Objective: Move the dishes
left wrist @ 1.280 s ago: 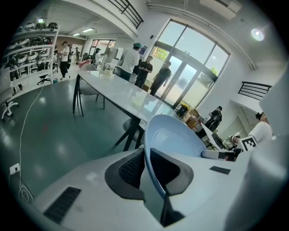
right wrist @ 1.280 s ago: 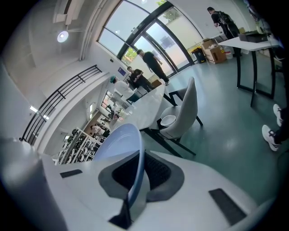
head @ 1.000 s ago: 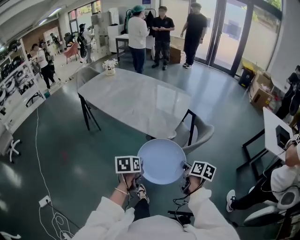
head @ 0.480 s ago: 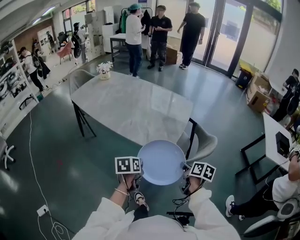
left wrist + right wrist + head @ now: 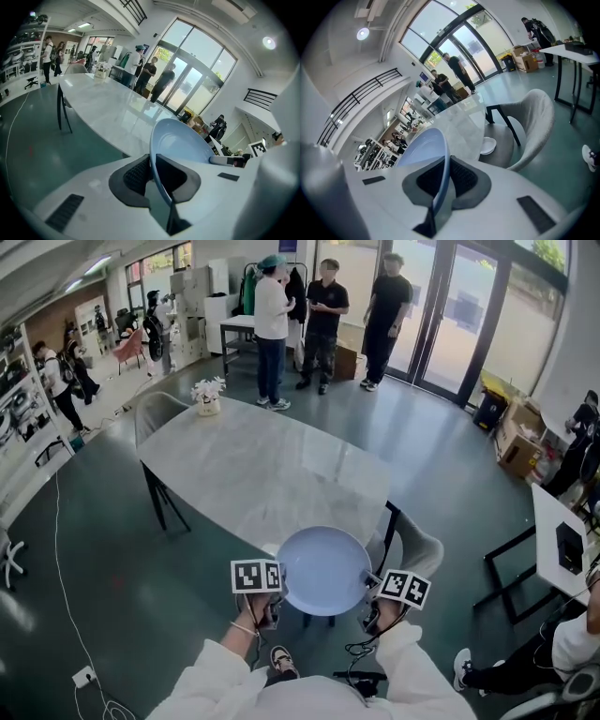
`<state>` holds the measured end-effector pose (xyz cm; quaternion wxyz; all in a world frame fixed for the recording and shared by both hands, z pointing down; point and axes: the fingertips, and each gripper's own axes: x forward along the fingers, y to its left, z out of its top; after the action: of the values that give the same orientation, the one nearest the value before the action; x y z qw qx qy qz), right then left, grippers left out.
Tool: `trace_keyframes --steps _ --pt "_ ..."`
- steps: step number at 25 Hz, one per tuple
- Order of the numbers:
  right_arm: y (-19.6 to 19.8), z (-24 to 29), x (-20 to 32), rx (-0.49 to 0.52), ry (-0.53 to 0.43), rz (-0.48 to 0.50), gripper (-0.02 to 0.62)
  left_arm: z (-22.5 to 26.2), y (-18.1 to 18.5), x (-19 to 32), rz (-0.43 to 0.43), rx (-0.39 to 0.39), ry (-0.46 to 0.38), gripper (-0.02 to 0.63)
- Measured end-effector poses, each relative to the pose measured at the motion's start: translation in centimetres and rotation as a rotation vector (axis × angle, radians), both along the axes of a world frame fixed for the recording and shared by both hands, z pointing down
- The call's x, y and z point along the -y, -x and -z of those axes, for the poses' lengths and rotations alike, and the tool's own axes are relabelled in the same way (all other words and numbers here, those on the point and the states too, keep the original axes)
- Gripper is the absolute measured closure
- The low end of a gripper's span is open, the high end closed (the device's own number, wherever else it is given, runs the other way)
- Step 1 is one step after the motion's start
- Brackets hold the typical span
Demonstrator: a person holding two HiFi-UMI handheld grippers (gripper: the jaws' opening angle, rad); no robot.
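There are two grippers and one pale blue plate carried between them. The left gripper is closed on the plate's left rim, its dark pads pressed to both faces of it. The right gripper is clamped the same way on the right rim. The plate hangs level above the floor, with its hollow facing up.

Ahead of the grippers stands one long grey marble surface. One flower pot sits at its far left end. Two chairs are drawn up to the surface. One chair is just right of the right gripper at the near corner, and a second chair is at the far left end. One small white dish lies on the seat of the near chair. Three people stand together well beyond the far end.

Compared with a second ago, the surface is closer. The plate's far rim now overlaps the near edge of the surface, where before it stopped just short of it. Both grips on the rim are unchanged, and the near chair has drawn up beside the right gripper.

The near edge of the surface runs slantwise under the plate's front rim. Past that edge a broad stretch of bare marble lies ahead of both grippers. Left of the left gripper is open green floor. To the right, the near chair and a black leg of the surface stand close by.
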<state>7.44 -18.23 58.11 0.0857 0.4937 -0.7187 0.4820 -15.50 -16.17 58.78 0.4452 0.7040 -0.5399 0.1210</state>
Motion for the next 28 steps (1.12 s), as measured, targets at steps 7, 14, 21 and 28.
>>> trace_keyframes --steps 7,14,21,28 --pt "0.9 -1.4 3.3 0.027 0.025 -0.045 0.523 -0.6 1.0 4.0 -0.029 0.015 0.009 0.565" --pt "2.3 -1.3 6.4 0.004 0.024 -0.046 0.523 -0.8 2.4 7.4 -0.03 -0.003 0.011 0.565" --pt "2.6 -3.2 7.6 -0.03 0.055 -0.059 0.525 -3.0 2.8 8.9 -0.032 -0.011 0.052 0.565" --pt "2.5 -4.7 8.7 -0.032 0.103 -0.065 0.525 -4.3 2.6 10.3 -0.04 -0.006 0.096 0.565"
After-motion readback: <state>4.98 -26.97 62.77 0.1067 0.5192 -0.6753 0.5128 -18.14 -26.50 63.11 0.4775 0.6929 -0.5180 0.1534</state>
